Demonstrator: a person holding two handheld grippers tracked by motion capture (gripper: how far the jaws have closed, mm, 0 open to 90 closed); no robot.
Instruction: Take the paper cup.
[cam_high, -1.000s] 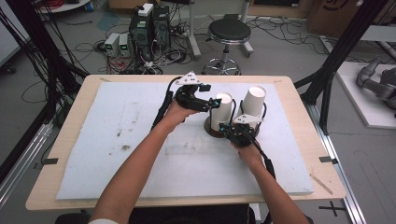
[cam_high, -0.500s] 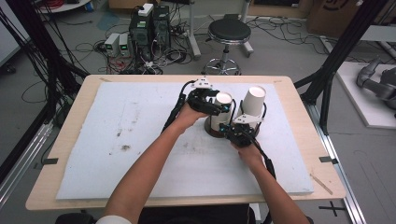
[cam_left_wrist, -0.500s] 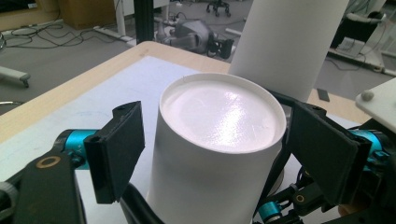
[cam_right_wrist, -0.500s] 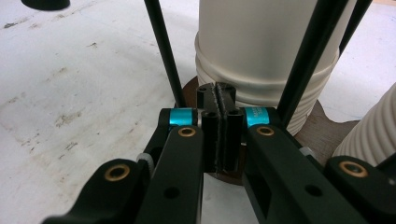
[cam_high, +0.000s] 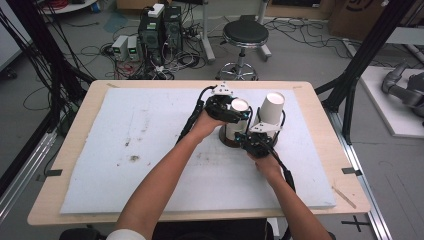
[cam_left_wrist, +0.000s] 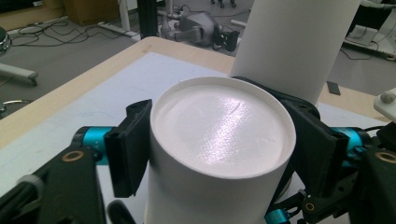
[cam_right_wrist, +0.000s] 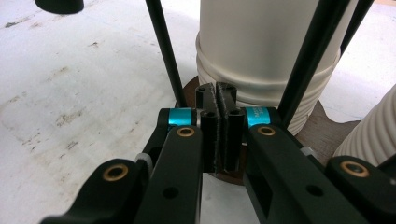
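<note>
Two white paper cups stand upside down near the centre of the surface (cam_high: 125, 150), w/ a brown holder (cam_right_wrist: 327, 133) under them. Nearer cup (cam_high: 239, 120) sits at about 10 o'clock from the taller-looking cup (cam_high: 270, 107). Left gripper (cam_high: 227, 107) has just been closing its jaws, cup between them; in the left gripper view both black pads sit against the wall of the cup just under its flat upturned base, so it's grasping that cup. Right gripper (cam_high: 257, 140) at 5 o'clock from it, jaws clenched, prob. pinching the holder's edge to steady it. Progress, my read: grip made, lift-off not started; cup is not yet off the holder. Cup looks plain matte white, ribbed band near the lower rim, base disc slightly glossy.
</note>
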